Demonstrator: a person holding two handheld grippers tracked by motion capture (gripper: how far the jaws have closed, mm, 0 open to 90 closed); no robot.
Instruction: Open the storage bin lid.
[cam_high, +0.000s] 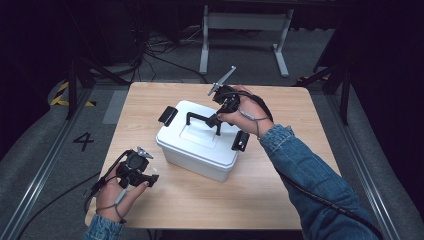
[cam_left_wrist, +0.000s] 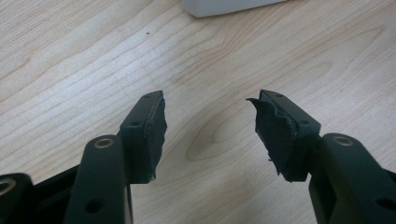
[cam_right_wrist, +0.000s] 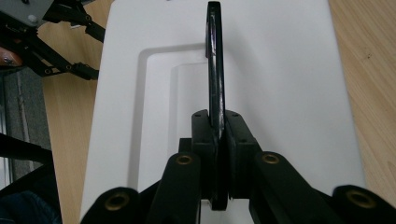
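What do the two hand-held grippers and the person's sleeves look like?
Both are black. The left hand-held gripper and the right hand-held gripper each carry a grey three-cornered plate and trail a black cable. Brass-coloured rivets mark the jaw arms. The left pads look ragged. The sleeves are blue denim.

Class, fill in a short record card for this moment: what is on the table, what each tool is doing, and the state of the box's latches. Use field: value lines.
surface: wooden table
main object: white plastic box with lid on
handle: black handle raised upright on the lid
right tool: right tool shut on the handle near one end
left tool: left tool open, holding nothing, over bare wood near the box's front corner
latches: black latches at both ends look flipped outward
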